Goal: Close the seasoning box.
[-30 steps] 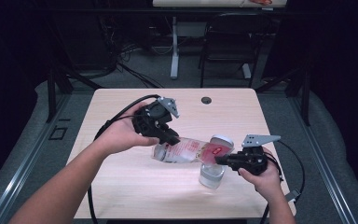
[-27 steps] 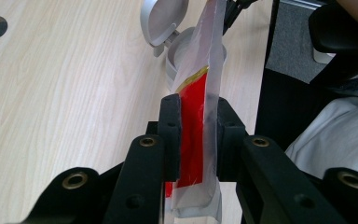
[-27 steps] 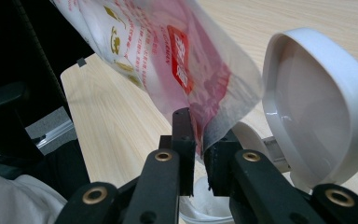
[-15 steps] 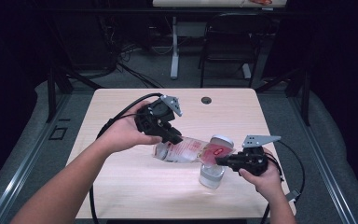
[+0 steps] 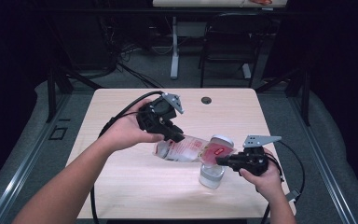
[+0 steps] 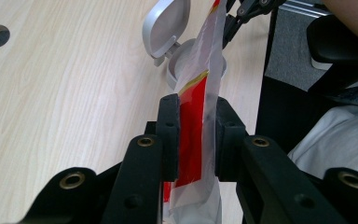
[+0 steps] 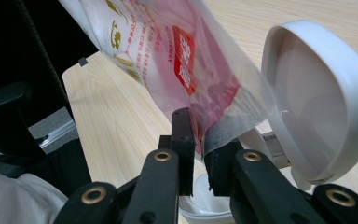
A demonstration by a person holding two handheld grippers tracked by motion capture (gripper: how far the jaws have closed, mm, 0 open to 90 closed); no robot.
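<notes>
Nothing's really moved: our left gripper (image 6: 193, 135) stays clamped on the pouch (image 5: 191, 148), right gripper (image 7: 196, 151) pinching its other end over the open container (image 5: 213, 173).

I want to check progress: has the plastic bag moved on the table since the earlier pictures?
No. The plastic bag sits equally far from the table's round hole.

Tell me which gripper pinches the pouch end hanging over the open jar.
The right gripper: it pinches the pouch end right above the jar. The left gripper clamps the opposite end, away from the jar.
</notes>
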